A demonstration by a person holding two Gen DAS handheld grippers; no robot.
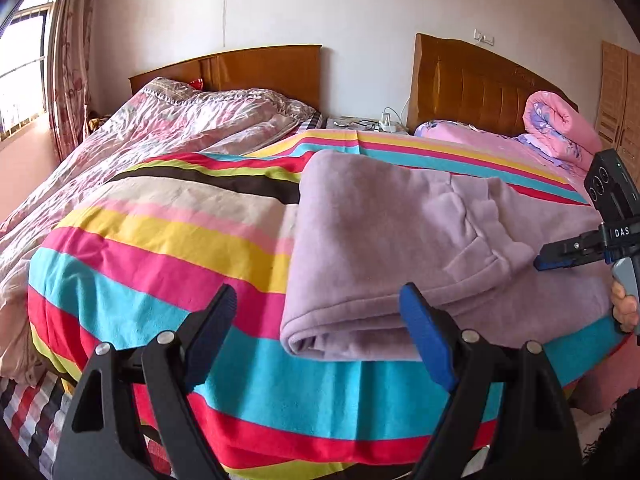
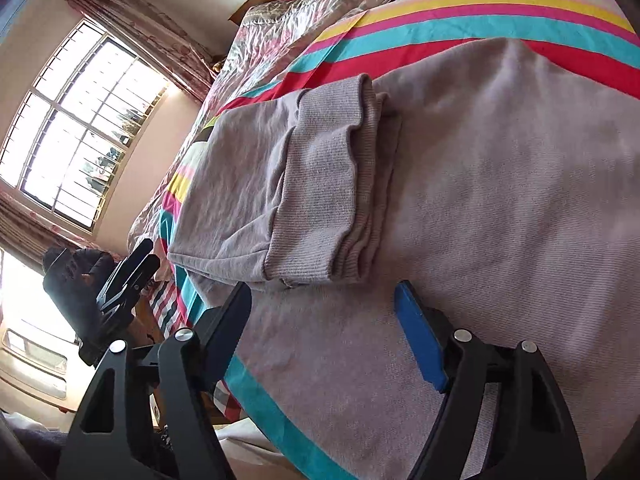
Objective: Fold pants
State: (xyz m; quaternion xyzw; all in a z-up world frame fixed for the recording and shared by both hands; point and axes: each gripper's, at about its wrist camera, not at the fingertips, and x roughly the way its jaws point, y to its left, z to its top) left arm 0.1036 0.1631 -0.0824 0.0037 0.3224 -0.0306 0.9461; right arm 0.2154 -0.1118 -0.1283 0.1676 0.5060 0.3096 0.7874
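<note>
Left gripper: jaws spread wide, nothing between them; its right blue pad sits in front of the near folded edge of the pants, contact cannot be told.
Right gripper: jaws spread, empty, hovering low over the cloth; the ribbed cuffs lie just beyond the fingertips.
Pants: lilac fleece, folded over, lying flat on the striped blanket, on its right part.
Long axis: left view shows it running across the blanket from the rounded fold at left toward the right gripper at the right edge.
Left view only: the right gripper side-on above the cloth, a hand on its handle; two wooden headboards against the far wall.
Right view only: stacked cuffs on top of the lower layer, facing the camera; left gripper off the bed's edge; window beyond.
</note>
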